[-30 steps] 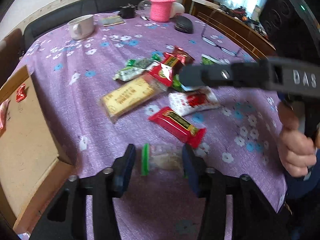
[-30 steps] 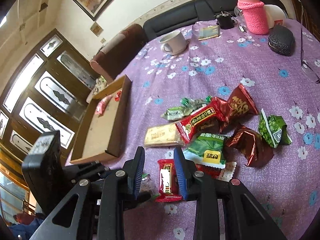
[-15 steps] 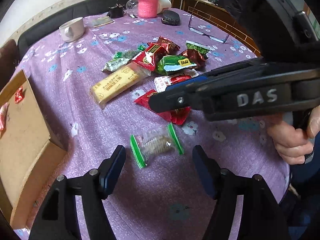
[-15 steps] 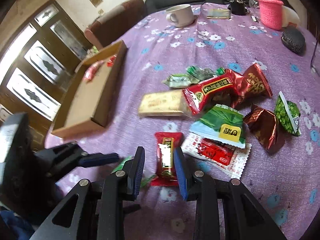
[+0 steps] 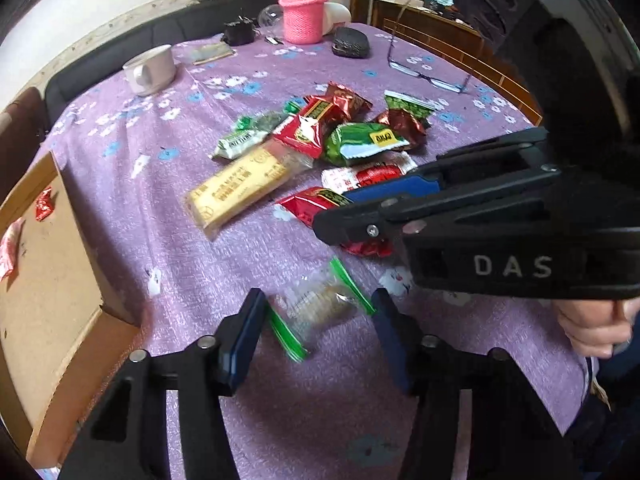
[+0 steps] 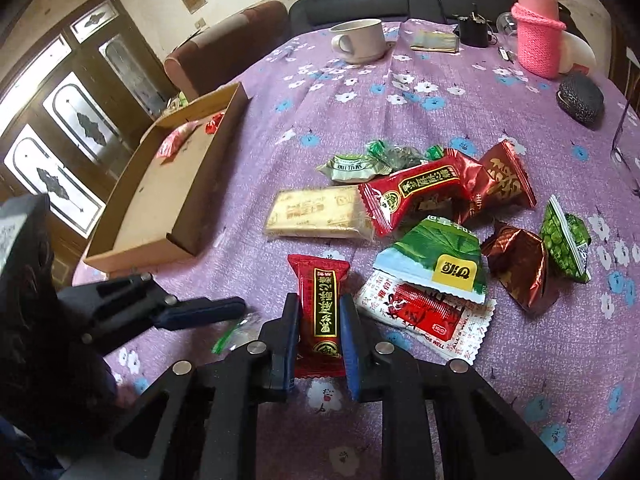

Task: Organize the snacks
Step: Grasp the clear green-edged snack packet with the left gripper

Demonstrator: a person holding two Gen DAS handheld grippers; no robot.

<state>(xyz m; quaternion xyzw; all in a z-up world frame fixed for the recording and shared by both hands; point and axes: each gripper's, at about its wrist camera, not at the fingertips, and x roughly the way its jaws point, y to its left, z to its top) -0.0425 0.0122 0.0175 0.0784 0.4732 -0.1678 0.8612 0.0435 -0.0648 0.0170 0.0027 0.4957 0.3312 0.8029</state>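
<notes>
Several snack packets lie heaped on the purple flowered tablecloth. My left gripper is open, its fingers on either side of a clear packet with green ends lying on the cloth. My right gripper has its blue pads against both sides of a red packet with gold writing, which rests on the cloth; it also shows in the left wrist view. A long yellow biscuit pack lies just beyond. A cardboard tray at the left holds a few red sweets.
A white cup, a pink knitted bottle, a dark pouch and glasses stand at the far side. A sofa and wooden doors lie beyond the table's edge.
My left gripper has opened wider and come down around the clear packet. My right gripper has moved forward over the red packet and narrowed onto it.
</notes>
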